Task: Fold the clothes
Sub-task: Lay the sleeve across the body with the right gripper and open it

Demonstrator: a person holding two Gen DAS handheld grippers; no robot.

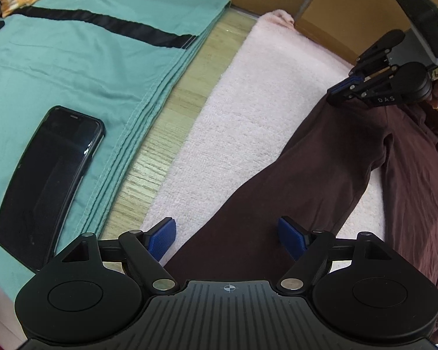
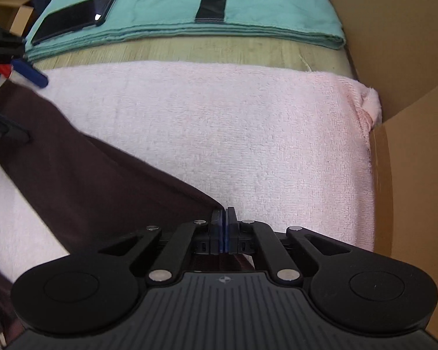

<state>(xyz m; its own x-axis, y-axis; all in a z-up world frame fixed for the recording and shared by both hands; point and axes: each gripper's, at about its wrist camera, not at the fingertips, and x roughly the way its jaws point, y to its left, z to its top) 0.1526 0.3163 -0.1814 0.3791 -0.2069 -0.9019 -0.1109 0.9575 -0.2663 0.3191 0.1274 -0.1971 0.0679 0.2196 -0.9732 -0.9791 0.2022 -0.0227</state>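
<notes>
Folding had barely begun: the right gripper pinched the unfolded dark maroon cotton garment's corner, while the left gripper gaped over it.

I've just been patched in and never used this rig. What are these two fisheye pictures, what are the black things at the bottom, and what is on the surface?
Each picture comes from a camera mounted on a hand-held two-finger gripper, looking forward along its fingers; a person carries one in each hand. The black shapes at the bottom are the gripper's own linkages.

In the left wrist view, the left gripper stands open over a dark maroon garment, its blue pads either side of the cloth. In the right wrist view, the right gripper is shut on that garment's edge.

The garment lies on a pink towel. Beyond a strip of wooden tabletop is a folded teal cloth with a black phone resting on it. Cardboard borders the right side.
</notes>
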